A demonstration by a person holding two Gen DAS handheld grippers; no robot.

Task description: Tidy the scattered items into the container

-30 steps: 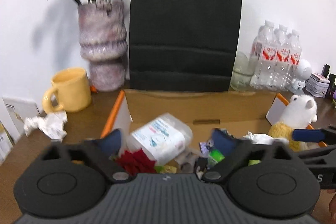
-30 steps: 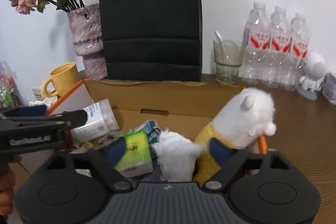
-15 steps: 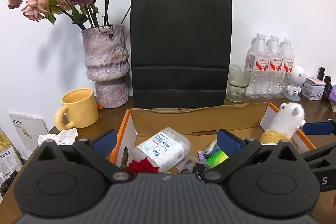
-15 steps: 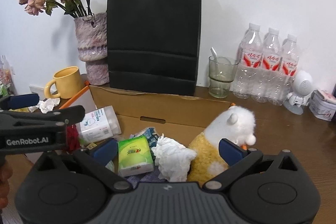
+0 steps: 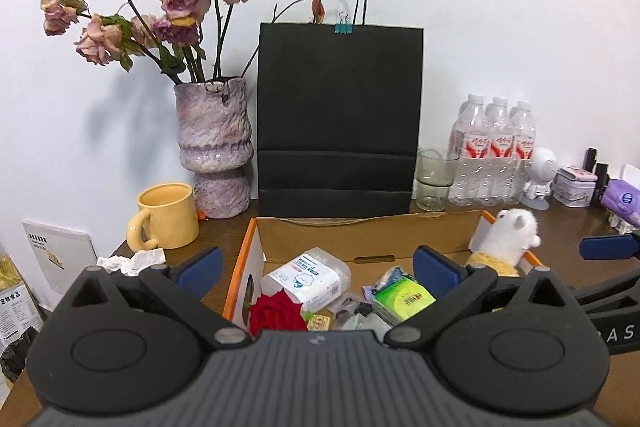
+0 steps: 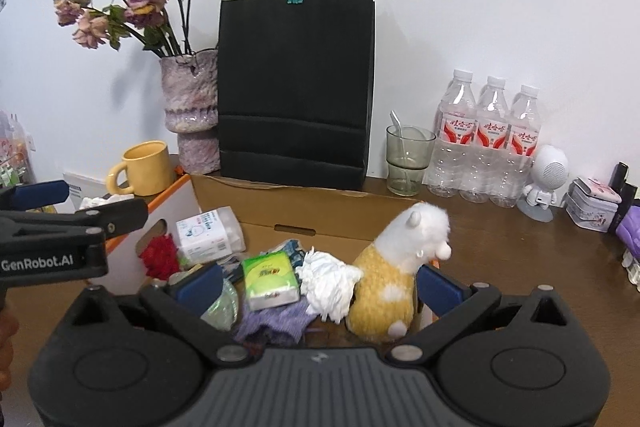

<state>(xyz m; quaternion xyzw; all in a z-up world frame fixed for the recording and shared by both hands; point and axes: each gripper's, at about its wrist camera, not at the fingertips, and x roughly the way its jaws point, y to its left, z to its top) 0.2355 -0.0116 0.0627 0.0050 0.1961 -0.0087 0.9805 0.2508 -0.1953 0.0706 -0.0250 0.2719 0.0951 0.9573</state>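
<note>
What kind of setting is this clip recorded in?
Probably a home or office desk against a white wall: a wooden tabletop with a vase of dried roses, a yellow mug and a cardboard box of odds and ends.

Plush toy (image 6: 394, 267) seen upright in cardboard box (image 6: 304, 205), crumpled tissue (image 6: 326, 281) touching it; right gripper (image 6: 320, 285) spread wide, nothing gripped.

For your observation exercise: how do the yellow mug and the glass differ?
The mug is opaque yellow with a handle; the glass is clear, greenish and has none. The mug stands left of the black bag, the glass right. Both stand upright on the table, outside the box.
</note>
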